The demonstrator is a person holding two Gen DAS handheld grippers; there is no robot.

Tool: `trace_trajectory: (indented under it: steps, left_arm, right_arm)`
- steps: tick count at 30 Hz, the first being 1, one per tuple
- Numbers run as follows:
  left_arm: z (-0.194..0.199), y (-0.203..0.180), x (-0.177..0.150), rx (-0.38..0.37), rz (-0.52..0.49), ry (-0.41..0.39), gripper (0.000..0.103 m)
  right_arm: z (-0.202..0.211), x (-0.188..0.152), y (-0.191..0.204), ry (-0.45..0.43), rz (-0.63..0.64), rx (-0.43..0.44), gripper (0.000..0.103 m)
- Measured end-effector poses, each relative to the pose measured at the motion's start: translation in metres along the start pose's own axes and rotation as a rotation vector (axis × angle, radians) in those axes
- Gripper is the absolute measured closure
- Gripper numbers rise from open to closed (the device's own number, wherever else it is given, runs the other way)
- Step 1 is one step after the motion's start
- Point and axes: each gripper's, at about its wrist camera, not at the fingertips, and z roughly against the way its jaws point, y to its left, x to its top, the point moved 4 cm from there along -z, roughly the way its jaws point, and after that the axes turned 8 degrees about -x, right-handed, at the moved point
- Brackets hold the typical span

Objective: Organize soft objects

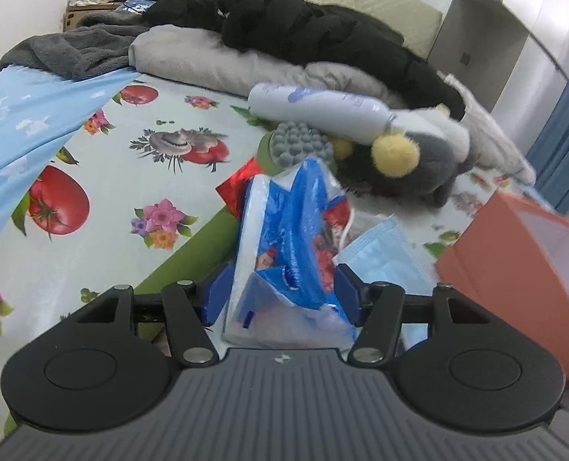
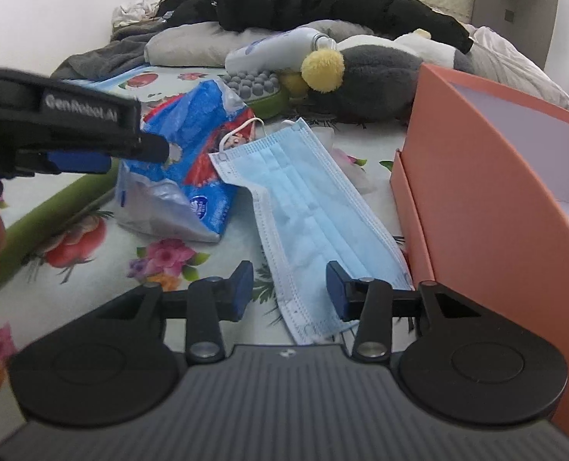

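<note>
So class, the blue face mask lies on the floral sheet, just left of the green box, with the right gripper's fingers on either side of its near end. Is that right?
One detail is wrong: the box is orange, not green, as the right wrist view shows. The rest holds: the face mask lies on the floral sheet, just left of that box, with the right gripper straddling its near end.

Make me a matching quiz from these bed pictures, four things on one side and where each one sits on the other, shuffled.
Things:
1. tissue pack
2. face mask
3. orange box
4. white bottle

Places:
A. at the right edge of both views
B. between the left gripper's open jaws
C. lying on the plush toy
D. flat on the sheet, under the right gripper

Pairs: 1-B, 2-D, 3-A, 4-C
</note>
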Motion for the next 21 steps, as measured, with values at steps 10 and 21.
trace_trajectory:
  steps: [10,21]
  left_arm:
    - [-0.016,-0.002,-0.007,0.020,-0.042,0.034,0.090]
    - [0.067,-0.012,-0.022,-0.019,0.033,-0.038,0.091]
  right_arm:
    - [0.003,0.001,0.005,0.004,0.041,0.005,0.098]
    - [0.075,-0.013,0.006,-0.057,0.058,-0.013,0.099]
